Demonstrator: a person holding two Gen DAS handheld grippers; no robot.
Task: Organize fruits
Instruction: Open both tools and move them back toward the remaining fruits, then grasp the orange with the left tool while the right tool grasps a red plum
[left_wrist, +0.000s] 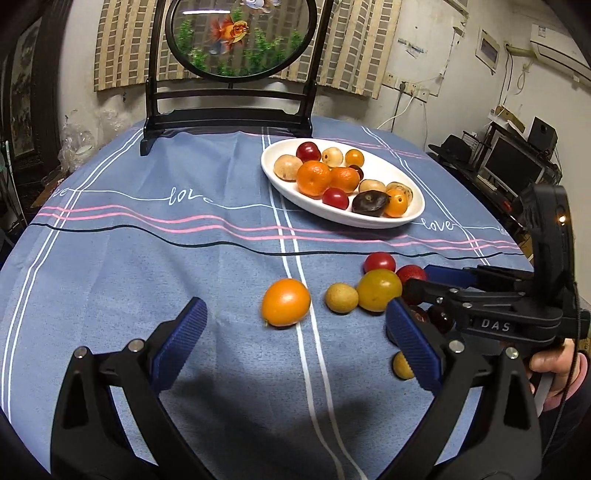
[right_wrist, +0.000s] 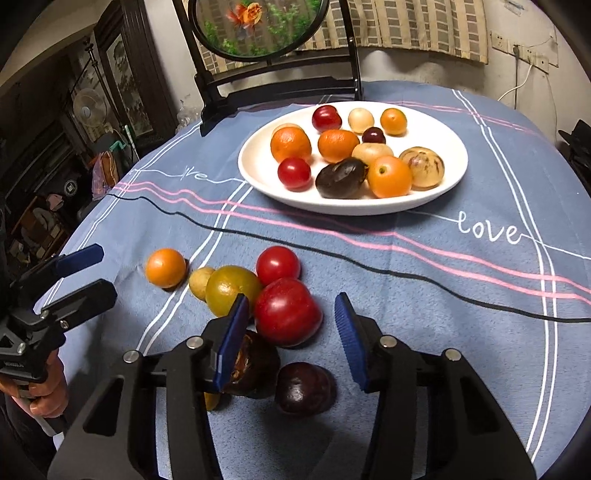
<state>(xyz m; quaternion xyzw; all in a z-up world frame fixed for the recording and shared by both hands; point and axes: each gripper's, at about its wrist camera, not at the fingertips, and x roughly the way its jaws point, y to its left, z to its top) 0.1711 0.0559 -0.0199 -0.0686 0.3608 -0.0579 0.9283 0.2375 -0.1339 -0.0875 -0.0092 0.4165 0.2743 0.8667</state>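
Right wrist view: looks down along the right claw (right_wrist: 291, 299), open, blue pads apart on either side of a large red fruit (right_wrist: 288, 312). Left pad just beside that fruit, right pad clear of it; no grip. Just behind the pads, toward the near edge of the tabletop (right_wrist: 461, 314): a dark brown fruit (right_wrist: 258, 365) partly behind the left finger, a dark purple fruit (right_wrist: 304, 387) beside it, and a small yellow fruit (right_wrist: 212, 400) mostly hidden. Beyond the red fruit and touching it: a small red tomato (right_wrist: 277, 265) and a yellow-green fruit (right_wrist: 231, 290). Next along toward the left edge: a small tan fruit (right_wrist: 199, 282), then an orange fruit (right_wrist: 165, 267) lying a little apart. On the far half of the tabletop: a white oval plate (right_wrist: 258, 177) holding tangerines, red, tan, orange and dark fruits. At the far edge: a round goldfish screen (right_wrist: 258, 29) on a black stand. By the left edge: the left claw (right_wrist: 99, 273), held in a hand (right_wrist: 44, 391).

Left wrist view: shows the left claw (left_wrist: 295, 304) wide open, nothing between its pads, with the orange fruit (left_wrist: 286, 302) just ahead of it on the blue cloth. Also shows the right claw (left_wrist: 419, 278) reaching in among the cluster from the right edge.
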